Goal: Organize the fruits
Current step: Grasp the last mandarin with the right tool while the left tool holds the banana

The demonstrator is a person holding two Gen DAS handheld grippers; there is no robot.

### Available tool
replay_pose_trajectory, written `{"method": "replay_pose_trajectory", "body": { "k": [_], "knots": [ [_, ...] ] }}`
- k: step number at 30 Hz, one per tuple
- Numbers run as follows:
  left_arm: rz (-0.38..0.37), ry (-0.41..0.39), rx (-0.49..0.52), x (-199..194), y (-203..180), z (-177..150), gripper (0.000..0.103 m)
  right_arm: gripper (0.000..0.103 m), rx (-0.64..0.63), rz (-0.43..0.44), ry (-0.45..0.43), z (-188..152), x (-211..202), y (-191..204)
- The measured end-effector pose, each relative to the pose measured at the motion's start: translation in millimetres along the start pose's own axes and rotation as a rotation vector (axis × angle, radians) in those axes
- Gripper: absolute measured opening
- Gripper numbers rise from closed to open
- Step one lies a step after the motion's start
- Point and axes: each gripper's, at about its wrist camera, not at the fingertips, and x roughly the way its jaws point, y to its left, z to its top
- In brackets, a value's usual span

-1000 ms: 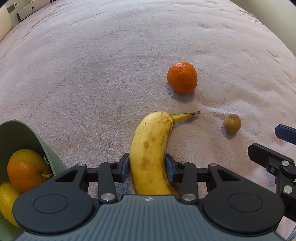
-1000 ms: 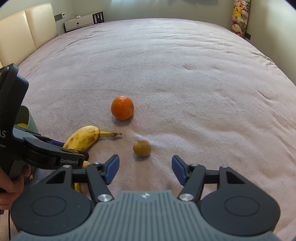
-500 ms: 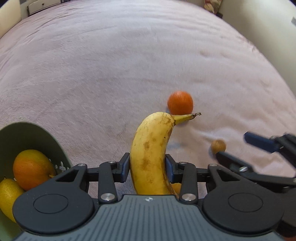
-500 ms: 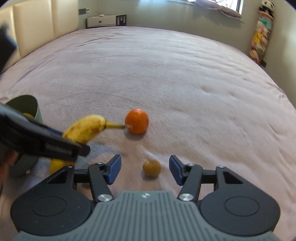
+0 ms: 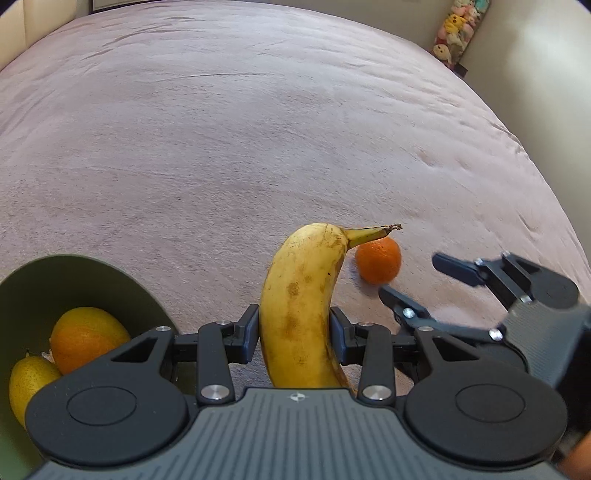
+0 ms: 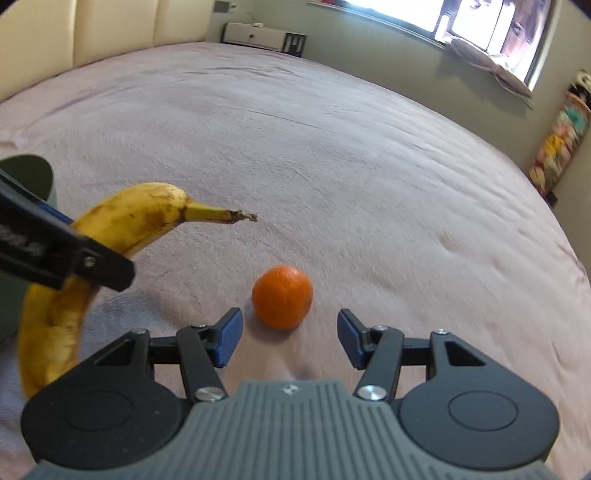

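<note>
My left gripper [image 5: 294,326] is shut on a spotted yellow banana [image 5: 299,295], gripped at mid-length and held off the pink bedcover with its stem pointing up and right. In the right wrist view the banana [image 6: 129,218] hangs at the left with a left finger [image 6: 92,266] across it. An orange [image 6: 282,301] lies on the cover just ahead of my right gripper [image 6: 290,334], which stands open, its pads clear of the fruit. From the left wrist view the right gripper [image 5: 415,277] sits beside the orange [image 5: 378,260]. A green bowl [image 5: 92,280] at lower left holds an orange-yellow fruit [image 5: 81,339] and a yellow one [image 5: 29,380].
The pink bedcover [image 5: 258,129] stretches wide ahead. A padded headboard [image 6: 110,29] and a white cabinet [image 6: 258,35] stand at the far end. Plush toys [image 5: 458,29] pile in the right corner by the wall. The bowl's rim [image 6: 33,173] shows at the left.
The left gripper has lifted the banana off the cover. The right gripper has narrowed a little and moved from the small brown fruit, now out of view, up to the orange.
</note>
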Motion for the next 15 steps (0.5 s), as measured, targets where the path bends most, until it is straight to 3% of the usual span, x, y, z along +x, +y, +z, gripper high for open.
{"method": "replay_pose_trajectory", "body": {
  "k": [8, 15],
  "knots": [
    [0.003, 0.002, -0.018, 0, 4, 0, 0.044, 0.054, -0.051, 0.011, 0.017, 9, 25, 6],
    [-0.011, 0.003, -0.02, 0, 4, -3, 0.044, 0.047, -0.045, -0.006, 0.049, 11, 40, 7]
  ]
}}
